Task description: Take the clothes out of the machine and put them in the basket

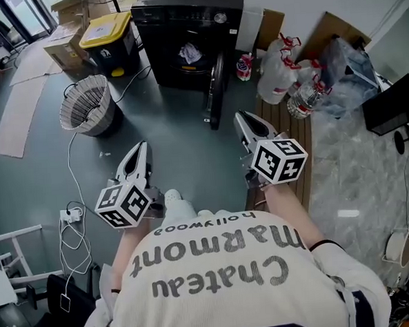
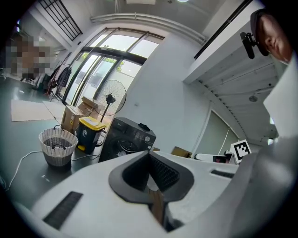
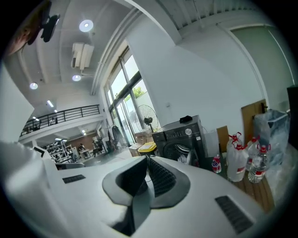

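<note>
I'm looking down on a dark grey floor (image 1: 183,147), with the black machine (image 1: 186,39) at its far side and the machine's door (image 1: 216,89) swung open. The clothes (image 1: 190,54) lie bunched inside the drum. The basket (image 1: 85,104) stands left of the machine and nearer to me. My left tool (image 1: 143,148) and right tool (image 1: 242,117) hang well short of the machine, each with its jaws pressed together and gripping nothing.

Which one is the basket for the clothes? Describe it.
Find the black washing machine with its door open by the far wall. The basket stands on the floor left of it, nearer the person. Unlike the yellow-lidded bin and boxes behind, it is round, pale, ribbed, open-topped.
</note>
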`<control>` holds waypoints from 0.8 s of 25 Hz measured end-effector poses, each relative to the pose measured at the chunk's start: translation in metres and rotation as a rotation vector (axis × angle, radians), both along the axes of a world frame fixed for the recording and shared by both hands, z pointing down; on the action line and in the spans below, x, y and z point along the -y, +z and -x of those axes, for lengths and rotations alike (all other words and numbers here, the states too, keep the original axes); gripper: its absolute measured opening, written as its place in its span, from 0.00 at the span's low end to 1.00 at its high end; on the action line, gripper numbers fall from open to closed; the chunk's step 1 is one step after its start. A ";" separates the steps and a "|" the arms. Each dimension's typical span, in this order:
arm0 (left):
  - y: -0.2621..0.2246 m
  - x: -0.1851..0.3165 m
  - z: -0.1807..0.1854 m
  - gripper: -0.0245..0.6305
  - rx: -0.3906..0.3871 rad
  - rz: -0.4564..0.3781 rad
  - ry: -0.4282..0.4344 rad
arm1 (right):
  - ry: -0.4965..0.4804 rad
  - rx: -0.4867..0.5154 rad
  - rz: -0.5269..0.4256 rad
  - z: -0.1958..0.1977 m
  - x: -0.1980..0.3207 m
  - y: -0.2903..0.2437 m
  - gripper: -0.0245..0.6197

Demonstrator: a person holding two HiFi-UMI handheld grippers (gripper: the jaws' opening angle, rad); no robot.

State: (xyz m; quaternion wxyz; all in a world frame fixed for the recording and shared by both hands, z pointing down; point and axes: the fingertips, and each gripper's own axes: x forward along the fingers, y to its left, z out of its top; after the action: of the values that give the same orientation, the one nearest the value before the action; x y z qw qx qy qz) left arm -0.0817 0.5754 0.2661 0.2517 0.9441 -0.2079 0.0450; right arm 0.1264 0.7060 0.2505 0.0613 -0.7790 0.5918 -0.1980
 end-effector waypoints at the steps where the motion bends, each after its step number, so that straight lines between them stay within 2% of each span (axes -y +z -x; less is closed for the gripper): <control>1: 0.001 0.005 -0.001 0.05 0.001 0.000 -0.002 | 0.002 0.008 0.002 -0.002 0.004 0.002 0.10; 9: 0.008 0.079 -0.014 0.05 -0.007 0.010 0.016 | 0.039 -0.016 0.085 -0.021 0.068 0.015 0.10; 20: -0.027 0.231 -0.051 0.05 -0.005 -0.045 0.090 | 0.138 -0.017 0.035 -0.049 0.195 -0.017 0.10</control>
State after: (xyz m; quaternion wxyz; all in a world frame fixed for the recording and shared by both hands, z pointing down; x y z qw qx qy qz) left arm -0.0306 0.3446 0.2389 0.2286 0.9581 -0.1655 0.0494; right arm 0.1758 0.5113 0.2332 0.0563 -0.8207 0.5335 -0.1968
